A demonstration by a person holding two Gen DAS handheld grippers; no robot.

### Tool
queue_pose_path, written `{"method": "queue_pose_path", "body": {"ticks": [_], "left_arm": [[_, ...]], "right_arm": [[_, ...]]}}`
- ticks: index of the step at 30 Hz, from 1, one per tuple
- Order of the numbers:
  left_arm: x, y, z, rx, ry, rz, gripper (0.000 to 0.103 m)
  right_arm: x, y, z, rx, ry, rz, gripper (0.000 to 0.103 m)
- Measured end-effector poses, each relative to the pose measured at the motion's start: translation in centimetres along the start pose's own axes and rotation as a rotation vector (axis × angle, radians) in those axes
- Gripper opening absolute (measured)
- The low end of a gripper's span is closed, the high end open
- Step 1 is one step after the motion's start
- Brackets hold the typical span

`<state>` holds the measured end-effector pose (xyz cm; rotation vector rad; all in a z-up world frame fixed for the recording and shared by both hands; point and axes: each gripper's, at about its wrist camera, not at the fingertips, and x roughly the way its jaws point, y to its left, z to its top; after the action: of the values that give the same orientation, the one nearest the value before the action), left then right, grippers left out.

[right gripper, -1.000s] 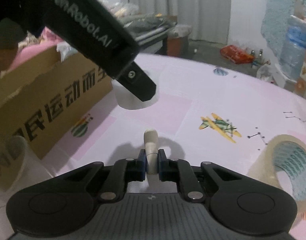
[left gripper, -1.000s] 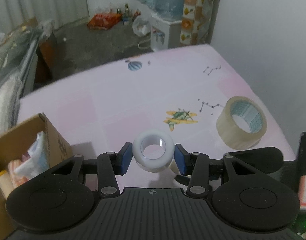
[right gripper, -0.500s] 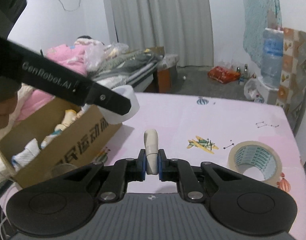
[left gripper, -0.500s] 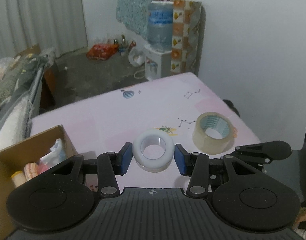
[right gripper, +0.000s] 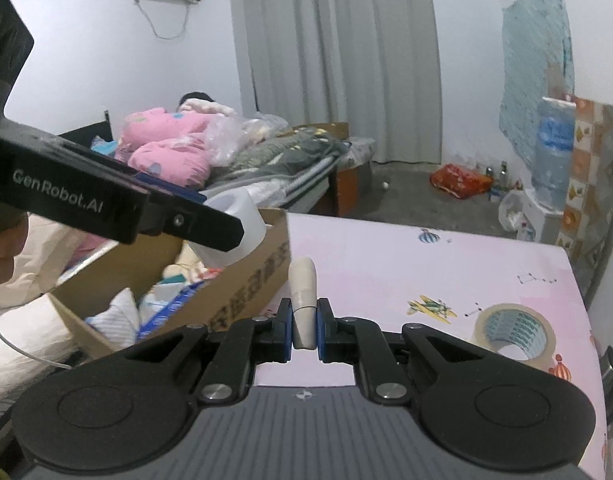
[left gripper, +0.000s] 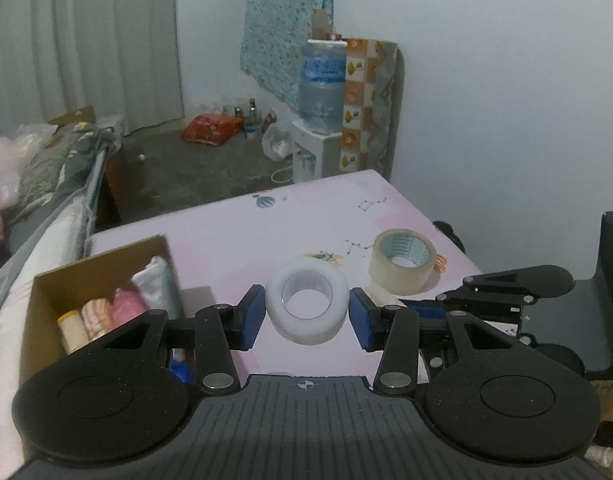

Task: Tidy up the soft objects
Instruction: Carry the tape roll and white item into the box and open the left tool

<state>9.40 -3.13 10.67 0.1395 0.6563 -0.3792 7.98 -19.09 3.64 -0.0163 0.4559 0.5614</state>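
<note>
White and ring-shaped, one roll of soft tape (left gripper: 307, 309) is pinched between the blue pads of the left gripper (left gripper: 306, 316), which is tilted downward above the pink printed tabletop (left gripper: 314, 224). From the right wrist view, the same roll (right gripper: 236, 229) is seen raised over the open cardboard box (right gripper: 262, 280), with the left gripper's black finger (right gripper: 194, 226) crossing in front of it. One small beige roll (right gripper: 303, 300), cylindrical and matte, is clamped upright between the narrow-set jaws of the right gripper (right gripper: 304, 330), held just beside the box's printed side wall. One glossy roll of clear packing tape (left gripper: 402, 266) lies flat on the table, well apart from the box (left gripper: 46, 292). Several soft bundles (left gripper: 106, 312) are packed inside the box; their count cannot be told.
</note>
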Motion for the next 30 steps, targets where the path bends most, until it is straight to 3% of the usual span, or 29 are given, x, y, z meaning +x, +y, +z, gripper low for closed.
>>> {"method": "queue_pose_path", "body": {"ticks": [8, 15, 22, 30], "left_arm": [[-4.9, 2.9, -1.9, -0.079, -0.056, 0.021, 0.045], [-8.0, 7.8, -3.4, -0.172, -0.094, 0.096, 0.045], [-6.6, 12.8, -5.2, -0.255, -0.036, 0.131, 0.045], [-3.1, 16.6, -8.1, -0.321, 0.123, 0.072, 0.045]], "right_arm": [[-1.2, 3.8, 1.7, -0.022, -0.031, 0.083, 0.060], [0.7, 6.6, 3.6, 0.009, -0.011, 0.219, 0.060], [5.5, 7.8, 4.8, 0.060, 0.065, 0.316, 0.060], [9.6, 7.8, 4.9, 0.091, 0.120, 0.359, 0.060]]}}
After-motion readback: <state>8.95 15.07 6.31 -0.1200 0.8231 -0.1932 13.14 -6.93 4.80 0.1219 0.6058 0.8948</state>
